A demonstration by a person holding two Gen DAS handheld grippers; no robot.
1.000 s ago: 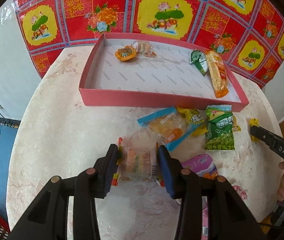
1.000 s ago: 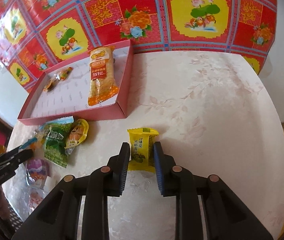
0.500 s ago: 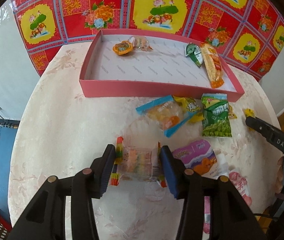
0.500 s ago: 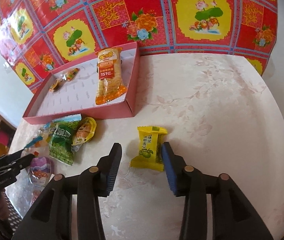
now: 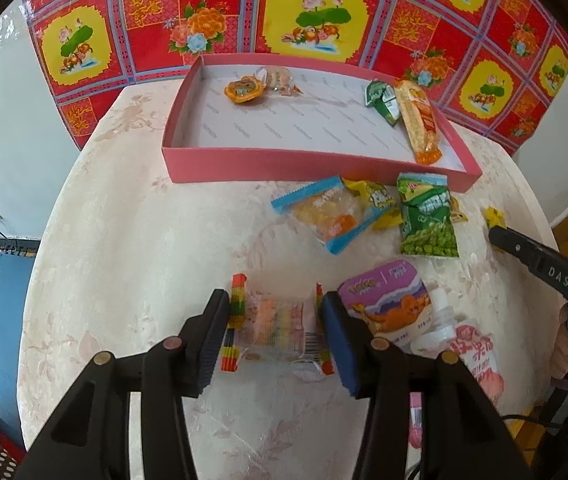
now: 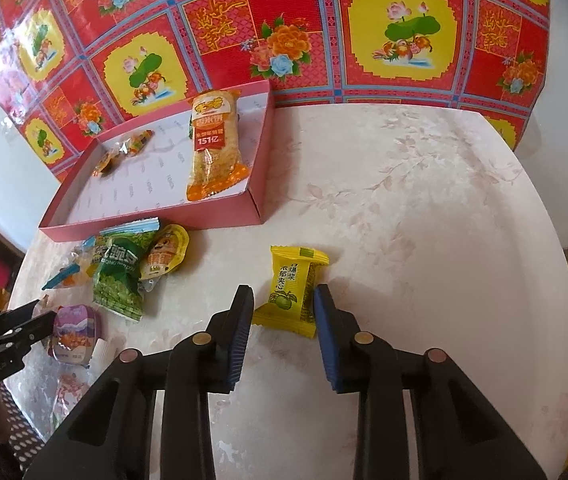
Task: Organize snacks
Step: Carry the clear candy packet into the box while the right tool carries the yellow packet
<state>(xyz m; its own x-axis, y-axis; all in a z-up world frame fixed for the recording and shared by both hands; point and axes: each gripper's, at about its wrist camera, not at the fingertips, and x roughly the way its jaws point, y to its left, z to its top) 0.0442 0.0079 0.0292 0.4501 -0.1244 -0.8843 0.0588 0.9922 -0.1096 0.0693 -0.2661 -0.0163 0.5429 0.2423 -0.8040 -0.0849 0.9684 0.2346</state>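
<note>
A clear packet with rainbow-striped ends (image 5: pixel 274 320) lies flat on the table between the fingers of my left gripper (image 5: pixel 275 300). Its pads stand beside the packet's ends without squeezing it. My right gripper (image 6: pixel 284 292) straddles a yellow wrapped candy (image 6: pixel 293 290). Its jaws are closing: the right pad touches the wrapper, while the left pad is still a small gap away. The pink tray (image 5: pixel 303 170) at the back holds a long orange packet (image 5: pixel 417 120), a green sachet (image 5: pixel 379 100) and two small sweets.
In front of the tray lie a green pea packet (image 5: pixel 427 220), a blue-edged packet (image 5: pixel 323 216) and a yellow one (image 5: pixel 375 200). A purple-lidded cup (image 5: pixel 387 304) and a pink pouch (image 5: pixel 479 356) sit right of my left gripper. A patterned red cloth hangs behind.
The left jaws widened and the clear packet, squeezed before, now lies flat. The right jaws let go of the yellow candy, spread wide, then narrowed around it again.
</note>
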